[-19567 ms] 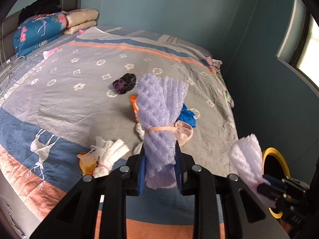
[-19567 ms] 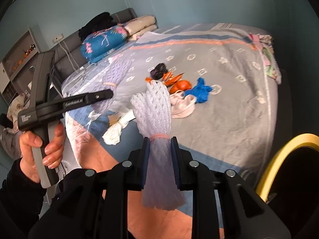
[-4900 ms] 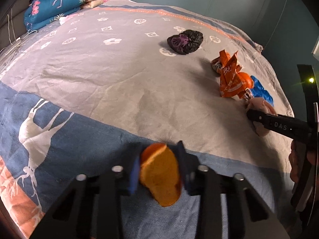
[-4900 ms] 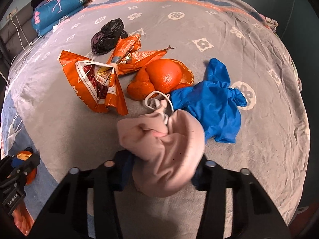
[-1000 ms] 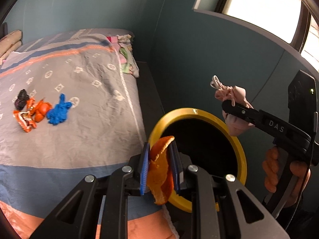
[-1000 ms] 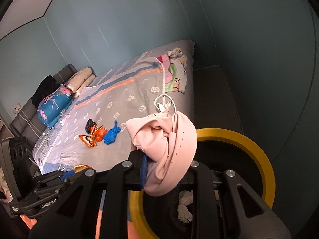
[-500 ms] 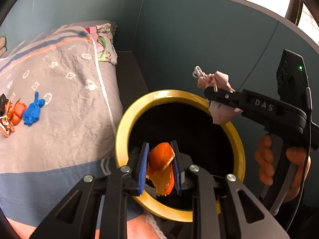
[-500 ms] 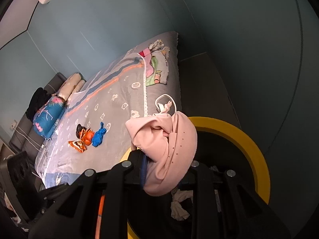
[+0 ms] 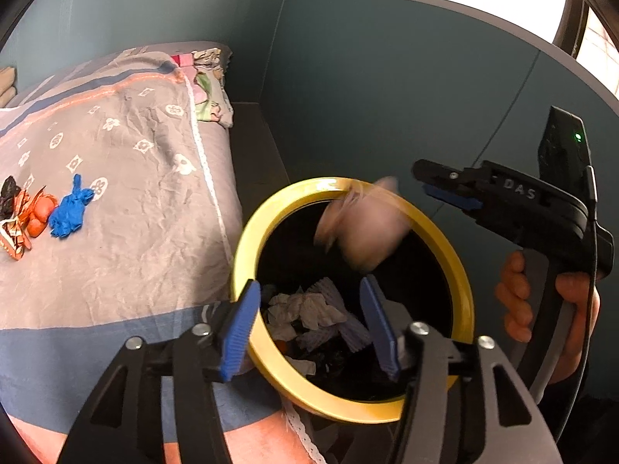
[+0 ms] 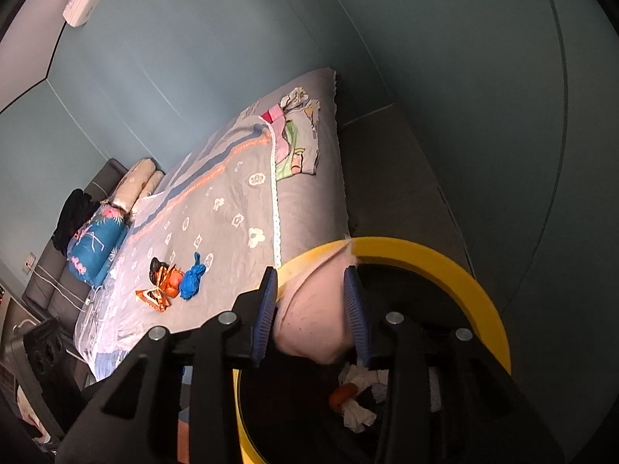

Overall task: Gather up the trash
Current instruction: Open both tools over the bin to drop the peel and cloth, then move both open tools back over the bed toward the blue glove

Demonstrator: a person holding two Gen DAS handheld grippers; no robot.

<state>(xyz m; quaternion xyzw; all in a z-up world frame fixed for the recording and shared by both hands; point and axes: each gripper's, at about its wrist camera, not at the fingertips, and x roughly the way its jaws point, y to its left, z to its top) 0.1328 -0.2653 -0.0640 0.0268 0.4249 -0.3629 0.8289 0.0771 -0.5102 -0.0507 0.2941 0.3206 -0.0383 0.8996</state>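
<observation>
Left gripper [image 9: 309, 324] hangs wide open and empty over the yellow-rimmed bin [image 9: 247, 239]; right gripper [image 10: 311, 309] has let go too; pink rag [image 9: 359, 232] blurred mid-air above the bin; farther off, blue glove [image 9: 69, 208] and orange wrappers [image 9: 19, 224] on the bed [image 9: 135, 232].

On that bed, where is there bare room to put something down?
Most of the grey flower-print bedspread is bare, between the blue crumpled glove and the yellow-rimmed black bin. The orange wrappers and peel crowd one spot; the folded floral cloth fills a corner.
</observation>
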